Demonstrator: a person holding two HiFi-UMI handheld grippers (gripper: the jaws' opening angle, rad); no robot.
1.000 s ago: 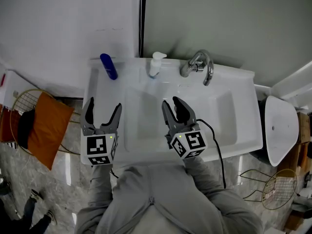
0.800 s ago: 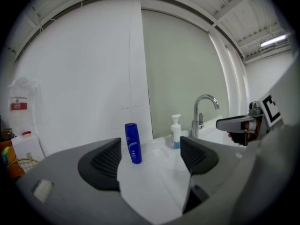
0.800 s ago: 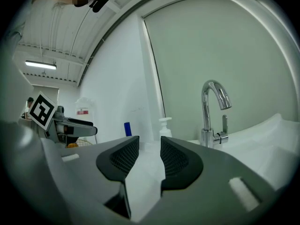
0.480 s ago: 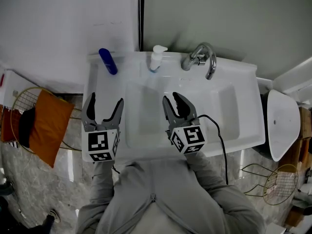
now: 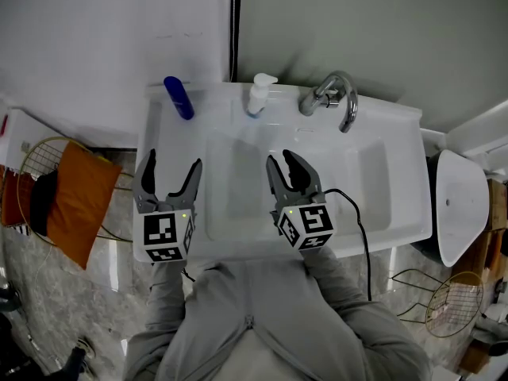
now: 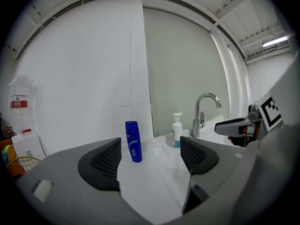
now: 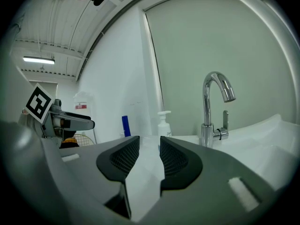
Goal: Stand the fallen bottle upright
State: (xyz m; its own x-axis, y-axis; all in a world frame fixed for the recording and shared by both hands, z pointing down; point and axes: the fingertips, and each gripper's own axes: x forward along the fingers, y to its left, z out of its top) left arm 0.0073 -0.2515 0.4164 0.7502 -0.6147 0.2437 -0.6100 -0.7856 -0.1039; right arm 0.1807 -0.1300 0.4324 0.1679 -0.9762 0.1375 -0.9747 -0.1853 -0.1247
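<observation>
— Any print legible here?
— None. The blue bottle (image 6: 133, 141), the pump bottle (image 6: 176, 131) and the red label (image 6: 18, 101) at middle left all bear marks too small to read.

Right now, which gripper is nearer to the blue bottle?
Left. The left gripper is at the front left of the sink, with the blue bottle almost straight ahead of its open jaws. The right gripper is over the sink's middle, the bottle farther off to its left.
</observation>
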